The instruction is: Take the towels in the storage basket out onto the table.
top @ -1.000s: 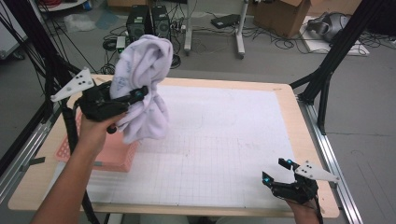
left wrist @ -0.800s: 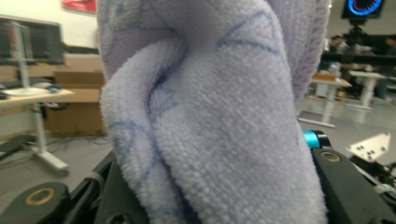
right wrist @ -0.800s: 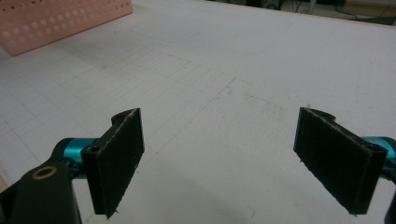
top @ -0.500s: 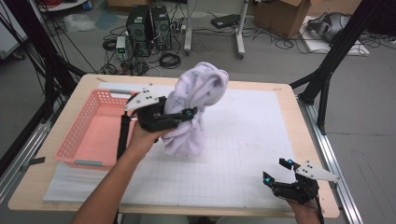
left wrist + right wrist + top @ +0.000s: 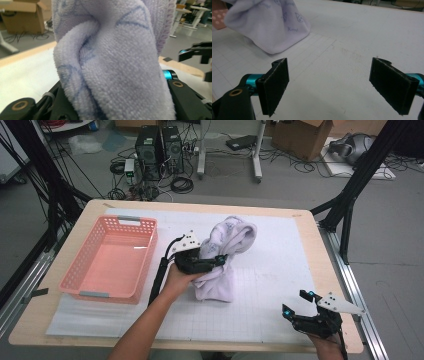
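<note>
Your left gripper (image 5: 216, 261) carried towel (image 5: 222, 254) away from above basket (image 5: 111, 258), across and down toward right gripper; towel's lower end now touches mat just below jaws, bunch clamped between them.

A grey floor (image 5: 300, 185) is strewn with cables (image 5: 182, 184); computer towers (image 5: 160, 147) and a cardboard box (image 5: 302, 137) are set behind the table (image 5: 310, 227).

The person's bare left forearm (image 5: 150, 320) is reaching up from the near edge toward mid-table, its hand (image 5: 181, 279) gripping the black two-jaw left gripper (image 5: 212, 262), whose jaws are clamping a bunched lavender terry towel (image 5: 222, 255). The black right gripper (image 5: 300, 306) is resting low at the near right corner, jaws spread wide with nothing between them; its hand seems mostly hidden.
</note>
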Demonstrator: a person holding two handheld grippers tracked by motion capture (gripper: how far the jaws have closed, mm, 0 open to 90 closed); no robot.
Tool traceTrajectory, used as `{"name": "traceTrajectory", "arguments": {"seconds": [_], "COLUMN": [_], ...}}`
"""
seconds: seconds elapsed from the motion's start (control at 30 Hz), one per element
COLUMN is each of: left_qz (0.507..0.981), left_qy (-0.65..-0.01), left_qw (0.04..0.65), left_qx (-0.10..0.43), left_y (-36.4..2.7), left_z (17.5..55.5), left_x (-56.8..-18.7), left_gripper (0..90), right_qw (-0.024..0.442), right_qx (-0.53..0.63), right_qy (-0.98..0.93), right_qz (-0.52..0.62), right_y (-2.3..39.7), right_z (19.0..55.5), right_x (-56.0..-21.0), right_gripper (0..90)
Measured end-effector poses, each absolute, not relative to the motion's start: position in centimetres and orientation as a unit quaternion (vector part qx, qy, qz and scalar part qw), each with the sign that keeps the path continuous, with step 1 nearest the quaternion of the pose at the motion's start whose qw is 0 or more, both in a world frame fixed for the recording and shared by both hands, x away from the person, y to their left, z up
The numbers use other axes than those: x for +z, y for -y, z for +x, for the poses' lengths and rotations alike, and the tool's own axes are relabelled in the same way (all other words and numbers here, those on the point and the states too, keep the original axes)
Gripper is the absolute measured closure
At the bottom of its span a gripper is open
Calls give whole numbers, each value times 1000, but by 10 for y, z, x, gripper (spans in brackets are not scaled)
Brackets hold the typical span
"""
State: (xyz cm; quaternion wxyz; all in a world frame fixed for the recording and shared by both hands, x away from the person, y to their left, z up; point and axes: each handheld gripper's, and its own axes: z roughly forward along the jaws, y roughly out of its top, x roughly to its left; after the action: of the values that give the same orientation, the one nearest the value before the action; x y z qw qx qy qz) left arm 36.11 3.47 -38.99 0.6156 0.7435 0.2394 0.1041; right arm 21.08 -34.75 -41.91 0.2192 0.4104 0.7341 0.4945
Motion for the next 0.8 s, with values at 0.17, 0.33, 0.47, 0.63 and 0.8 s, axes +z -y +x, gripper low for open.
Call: {"name": "traceTrajectory", "arguments": {"seconds": [0.17,0.33,0.47,0.63,0.8], "left_qz": [770,791,784,759,739], "left_qy": [-260,-287,-311,-332,-327], "left_qw": [574,531,528,551,577], "left_qx": [96,103,101,103,117], "left_y": [-26,-20,-18,-28,-43], "left_z": [369,375,376,373,364], "left_x": [-412,-429,-430,-417,-400], "left_gripper": [527,496,378,211,210], "right_qw": [221,218,217,217,217], "right_qx": [494,493,492,491,491], "right_qy": [-735,-735,-736,-737,-737], "right_qz": [409,412,412,412,412], "right_y": [349,349,349,349,348], "right_z": [211,211,212,212,211], "right_x": [-420,-420,-421,-421,-421], "right_gripper": [147,147,147,147,147]}}
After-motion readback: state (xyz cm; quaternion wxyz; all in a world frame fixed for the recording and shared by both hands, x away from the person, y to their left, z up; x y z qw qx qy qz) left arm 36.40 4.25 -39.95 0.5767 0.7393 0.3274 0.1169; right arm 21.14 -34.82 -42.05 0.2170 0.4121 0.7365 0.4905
